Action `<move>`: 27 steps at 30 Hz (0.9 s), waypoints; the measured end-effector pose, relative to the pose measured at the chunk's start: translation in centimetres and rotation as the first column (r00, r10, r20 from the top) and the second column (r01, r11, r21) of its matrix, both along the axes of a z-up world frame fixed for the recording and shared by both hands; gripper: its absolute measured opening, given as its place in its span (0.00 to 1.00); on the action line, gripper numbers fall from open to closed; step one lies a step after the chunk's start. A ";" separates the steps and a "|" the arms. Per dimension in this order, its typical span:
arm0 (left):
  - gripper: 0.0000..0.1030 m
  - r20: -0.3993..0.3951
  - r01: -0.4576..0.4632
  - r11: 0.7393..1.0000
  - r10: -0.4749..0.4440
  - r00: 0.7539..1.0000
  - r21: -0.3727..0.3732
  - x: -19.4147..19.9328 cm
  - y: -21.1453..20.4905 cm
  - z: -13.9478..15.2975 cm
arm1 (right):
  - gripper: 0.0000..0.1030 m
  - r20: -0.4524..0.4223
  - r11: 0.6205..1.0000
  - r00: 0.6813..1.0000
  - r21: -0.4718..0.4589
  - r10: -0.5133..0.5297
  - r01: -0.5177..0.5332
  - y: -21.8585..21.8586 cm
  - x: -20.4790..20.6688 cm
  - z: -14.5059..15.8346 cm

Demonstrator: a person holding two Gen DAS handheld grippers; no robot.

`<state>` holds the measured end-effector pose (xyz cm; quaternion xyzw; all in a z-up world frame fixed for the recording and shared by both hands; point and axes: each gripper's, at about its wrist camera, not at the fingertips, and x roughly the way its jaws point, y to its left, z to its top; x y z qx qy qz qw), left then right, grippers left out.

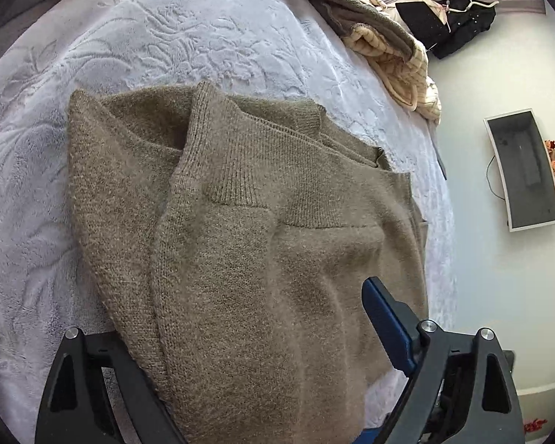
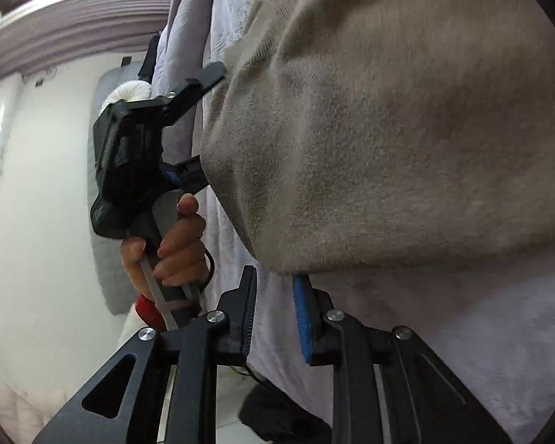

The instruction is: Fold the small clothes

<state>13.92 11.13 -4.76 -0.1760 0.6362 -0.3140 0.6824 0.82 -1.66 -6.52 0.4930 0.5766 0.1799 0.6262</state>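
Note:
A brown knitted sweater (image 1: 240,244) lies folded on a pale embossed bed cover (image 1: 166,37); its ribbed collar and cuff show on top. My left gripper (image 1: 262,351) is open, its jaws wide apart around the sweater's near edge; the right blue-padded finger (image 1: 384,318) rests on the fabric and the left finger is hidden beneath it. In the right wrist view the sweater (image 2: 388,129) fills the upper right. My right gripper (image 2: 275,296) is open just below the sweater's edge, apart from it. The left gripper (image 2: 203,125), held by a hand, straddles that edge.
A heap of beige and grey-brown clothes (image 1: 381,37) lies at the bed's far right edge. Beyond the edge are a white floor, a grey tray (image 1: 525,174) and dark clothing (image 1: 458,26). The bed cover (image 2: 444,333) extends under the right gripper.

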 end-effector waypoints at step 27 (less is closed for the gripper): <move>0.15 0.278 0.060 0.978 -0.116 0.953 0.202 -4.4 -14.0 11.9 | 0.04 0.073 0.932 0.996 -0.354 -0.053 0.075 -11.7 -0.4 0.7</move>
